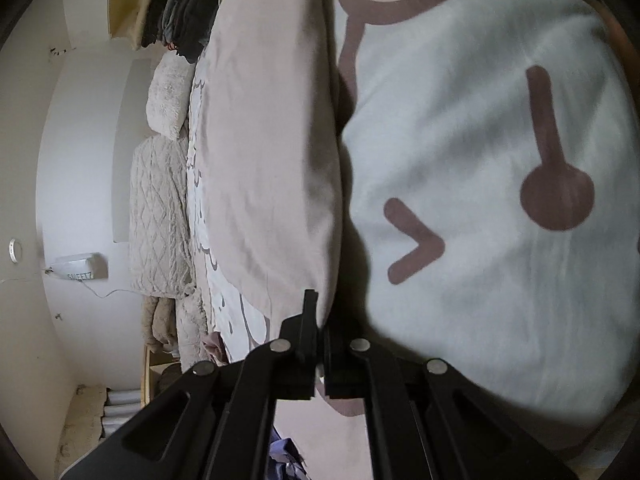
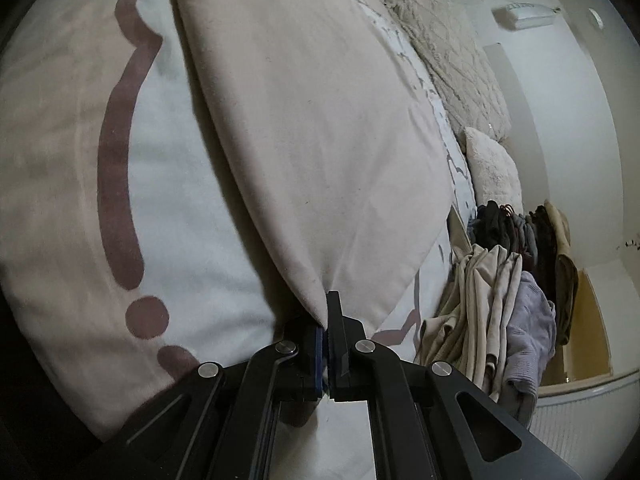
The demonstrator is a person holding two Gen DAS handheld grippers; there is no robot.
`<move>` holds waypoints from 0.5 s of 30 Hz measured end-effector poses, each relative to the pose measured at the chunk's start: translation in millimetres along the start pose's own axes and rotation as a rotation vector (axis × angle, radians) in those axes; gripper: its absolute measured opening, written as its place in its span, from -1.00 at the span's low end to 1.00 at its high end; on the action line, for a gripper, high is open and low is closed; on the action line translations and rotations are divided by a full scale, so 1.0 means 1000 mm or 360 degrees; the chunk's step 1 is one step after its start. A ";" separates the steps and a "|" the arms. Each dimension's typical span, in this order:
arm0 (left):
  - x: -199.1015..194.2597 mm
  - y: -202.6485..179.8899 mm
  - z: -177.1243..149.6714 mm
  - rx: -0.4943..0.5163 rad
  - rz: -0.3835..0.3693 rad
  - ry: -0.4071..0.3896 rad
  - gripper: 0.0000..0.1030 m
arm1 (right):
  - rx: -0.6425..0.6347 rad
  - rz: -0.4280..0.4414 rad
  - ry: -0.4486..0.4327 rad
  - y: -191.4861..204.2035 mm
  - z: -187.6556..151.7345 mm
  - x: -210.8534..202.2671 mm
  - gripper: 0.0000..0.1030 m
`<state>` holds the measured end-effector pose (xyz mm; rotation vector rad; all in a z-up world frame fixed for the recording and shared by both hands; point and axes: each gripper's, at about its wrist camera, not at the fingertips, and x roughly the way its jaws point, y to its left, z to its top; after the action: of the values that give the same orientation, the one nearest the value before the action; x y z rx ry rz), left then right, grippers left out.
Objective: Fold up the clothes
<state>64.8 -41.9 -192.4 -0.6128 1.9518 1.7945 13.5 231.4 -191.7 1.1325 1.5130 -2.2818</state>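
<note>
- In the left wrist view, a white wall (image 1: 80, 140) is seen at the far left, with a small white box (image 1: 80, 268) fixed to it and a thin cord hanging from the box.
- Just right of the wall, a quilted pillow (image 1: 158, 216) and a fluffy cushion (image 1: 170, 96) are lined up along the bed's head end, with a row of dark folded clothes (image 1: 182, 20) above them in the picture.
- The beige garment (image 1: 272, 140) is stretched out taut through the middle of this view, above the bedspread.
- Its lower corner is pinched by the left gripper (image 1: 318, 344), whose jaws are pressed together on the cloth.
- The right half of this view is filled by the white bedspread (image 1: 480, 160), printed with brown marks; this large print is seen only partly in the other view.
- In the right wrist view, the bedspread (image 2: 180, 208) lies at the left, with a long brown stripe and dots on it.
- The same beige garment (image 2: 320, 140) spans the centre, tapering down to a corner.
- That corner is gripped by the right gripper (image 2: 326, 336), its jaws closed on the fabric; a blue pad on one finger is visible only here.
- To the right, a stack of folded cream clothes (image 2: 476, 304) and a lilac piece (image 2: 532, 320) are shown close up.
- The dark clothes (image 2: 504, 224), cushion (image 2: 494, 168) and pillow (image 2: 452, 60) run beyond them along the wall (image 2: 580, 120).
</note>
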 end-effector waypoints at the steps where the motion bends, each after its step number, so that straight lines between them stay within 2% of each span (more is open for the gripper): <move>1: -0.001 0.003 0.000 -0.0015 -0.0009 0.0003 -0.85 | 0.0021 0.0012 -0.0007 -0.002 -0.001 -0.001 -0.96; 3: -0.003 0.008 -0.002 -0.0044 0.0003 0.0018 -0.53 | 0.0091 0.0057 -0.0004 -0.012 -0.004 -0.004 -0.94; 4: -0.006 0.014 -0.004 -0.0072 0.0006 0.0021 -0.24 | 0.0133 0.0085 0.0000 -0.018 -0.005 -0.005 -0.87; 5: -0.009 0.020 -0.006 -0.0118 0.0000 0.0028 0.05 | 0.0182 0.0112 0.0007 -0.025 -0.007 -0.007 -0.65; 6: -0.013 0.025 -0.009 -0.0165 -0.0016 0.0036 0.17 | 0.0246 0.0129 0.0016 -0.032 -0.010 -0.010 -0.48; 7: -0.016 0.031 -0.013 -0.0218 -0.0033 0.0050 0.31 | 0.0315 0.0136 0.0016 -0.040 -0.016 -0.014 0.00; 8: -0.020 0.037 -0.017 -0.0268 -0.0049 0.0064 0.32 | 0.0399 0.0166 0.0011 -0.048 -0.022 -0.019 0.32; 11: -0.030 0.053 -0.020 -0.0393 -0.0039 0.0064 0.32 | 0.0790 0.0427 0.0003 -0.077 -0.045 -0.032 0.33; 13: -0.041 0.066 -0.015 -0.0482 -0.0042 0.0017 0.32 | 0.1166 0.0672 -0.0022 -0.096 -0.065 -0.037 0.33; 15: -0.055 0.078 0.004 -0.0530 -0.0041 -0.0087 0.32 | 0.1554 0.0921 -0.0071 -0.106 -0.087 -0.037 0.32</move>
<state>64.4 -30.6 -97.5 -0.6805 1.6134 2.1150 26.3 345.6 -108.0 1.4180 -0.0940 -2.5287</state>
